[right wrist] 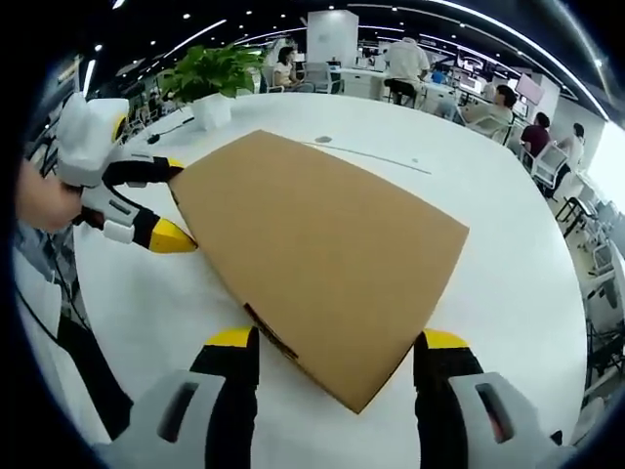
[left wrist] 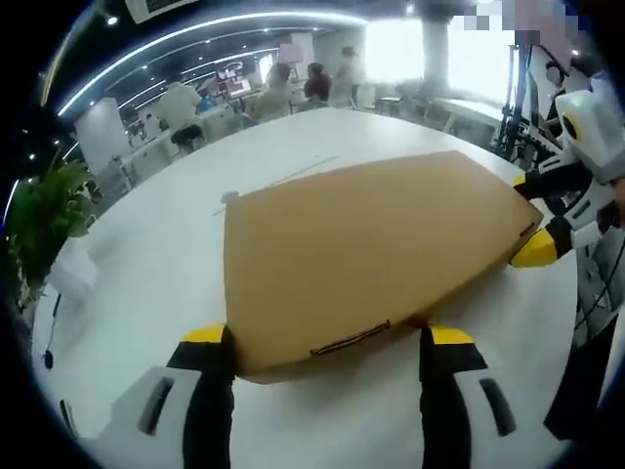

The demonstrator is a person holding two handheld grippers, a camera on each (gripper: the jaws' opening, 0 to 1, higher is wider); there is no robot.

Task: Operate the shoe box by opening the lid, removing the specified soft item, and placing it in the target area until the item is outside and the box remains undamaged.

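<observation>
Evidently the lid is not yet raised, so the step in hand is judged to be getting hold of the shoe box point(left wrist: 376, 249) at two ends before the top is lifted. It is best done by keeping both grips on the edges of the cardboard only, with light pressure, so that the walls are not crushed; the lid should then be eased upward evenly rather than levered from one corner, since a twist could tear a fold.

The left gripper point(left wrist: 330, 354) is seen with its yellow-tipped jaws spread wide, one on each side of the near end of the box, seemingly beside the cardboard rather than pinching it. The right gripper point(right wrist: 338, 360) is likewise spread, its jaws straddling the near corner; whether either pair actually presses the box cannot be told.

The box is seen lying flat and closed near the middle of the white table point(left wrist: 166, 244), plain brown cardboard with a smooth, unmarked top and a small tab or slot on the end facing the left gripper. The soft item inside is hidden by the lid
</observation>
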